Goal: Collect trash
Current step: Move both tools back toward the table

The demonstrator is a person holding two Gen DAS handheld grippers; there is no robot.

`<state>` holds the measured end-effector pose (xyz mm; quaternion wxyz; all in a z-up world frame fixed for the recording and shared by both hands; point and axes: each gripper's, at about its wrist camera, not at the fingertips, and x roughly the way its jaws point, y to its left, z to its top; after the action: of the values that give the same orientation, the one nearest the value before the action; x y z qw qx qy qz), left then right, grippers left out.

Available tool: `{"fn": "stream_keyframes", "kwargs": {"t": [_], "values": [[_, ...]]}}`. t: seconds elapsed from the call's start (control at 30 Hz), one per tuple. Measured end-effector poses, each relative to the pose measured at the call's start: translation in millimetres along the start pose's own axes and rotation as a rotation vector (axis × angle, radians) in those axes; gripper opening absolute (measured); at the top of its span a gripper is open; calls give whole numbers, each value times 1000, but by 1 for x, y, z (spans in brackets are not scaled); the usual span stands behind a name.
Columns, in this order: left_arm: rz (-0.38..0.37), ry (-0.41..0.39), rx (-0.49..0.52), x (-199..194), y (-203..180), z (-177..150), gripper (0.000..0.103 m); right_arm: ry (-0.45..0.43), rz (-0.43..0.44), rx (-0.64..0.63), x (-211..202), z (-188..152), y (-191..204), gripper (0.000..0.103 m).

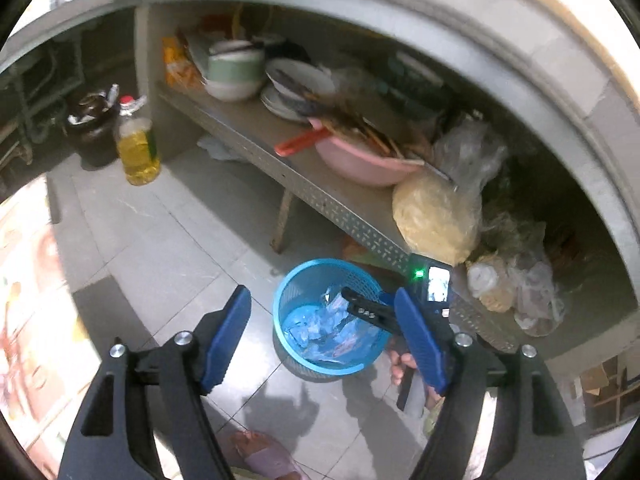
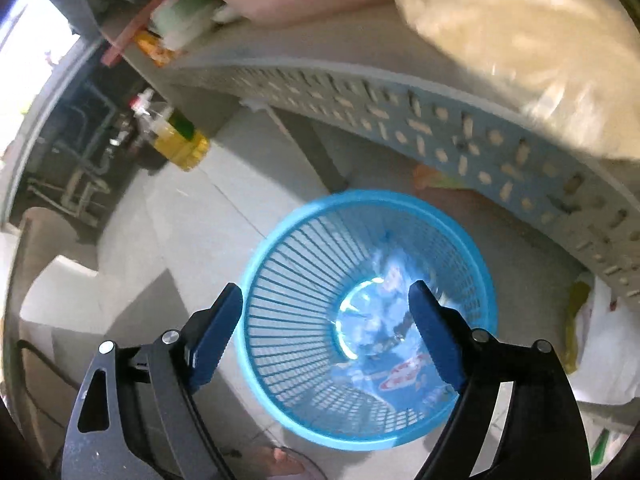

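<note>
A blue mesh wastebasket (image 1: 289, 280) stands on the tiled floor beside a low shelf. Crumpled plastic wrappers (image 1: 328, 330) lie at its bottom. My left gripper (image 1: 322, 312) hovers high above the basket, open, with nothing between its blue pads. In the left wrist view one black finger (image 1: 362, 307) of the right gripper reaches over the basket's rim, held by a hand (image 1: 400, 364). In the right wrist view my right gripper (image 2: 324, 306) stands open right over the basket (image 2: 256, 264), its pads bare. The wrappers (image 2: 396, 368) show below it.
The shelf with a perforated front edge (image 1: 340, 216) carries a pink basin (image 1: 360, 160), bowls, plates and a bulging bag (image 1: 432, 220). A cooking oil bottle (image 1: 138, 148) and a dark jar (image 1: 90, 128) stand at the far left. A sandalled foot (image 1: 260, 454) is near the basket.
</note>
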<state>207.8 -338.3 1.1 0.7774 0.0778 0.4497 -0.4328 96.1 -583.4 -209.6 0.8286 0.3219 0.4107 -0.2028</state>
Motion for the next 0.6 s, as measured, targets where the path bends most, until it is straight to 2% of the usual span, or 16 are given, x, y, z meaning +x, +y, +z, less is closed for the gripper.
{"fn": "stream_keyframes", "kwargs": {"t": [0.13, 0.33, 0.5, 0.6], "values": [[-20, -52, -26, -41, 8, -17, 78, -57, 52, -3, -36, -7, 6, 81], [-29, -178, -34, -99, 18, -56, 85, -94, 87, -25, -94, -44, 18, 81], [-2, -237, -24, -136, 30, -91, 91, -110, 46, -101, -139, -73, 50, 85], [7, -279, -65, -160, 41, -110, 95, -148, 1, -148, -159, -84, 77, 92]]}}
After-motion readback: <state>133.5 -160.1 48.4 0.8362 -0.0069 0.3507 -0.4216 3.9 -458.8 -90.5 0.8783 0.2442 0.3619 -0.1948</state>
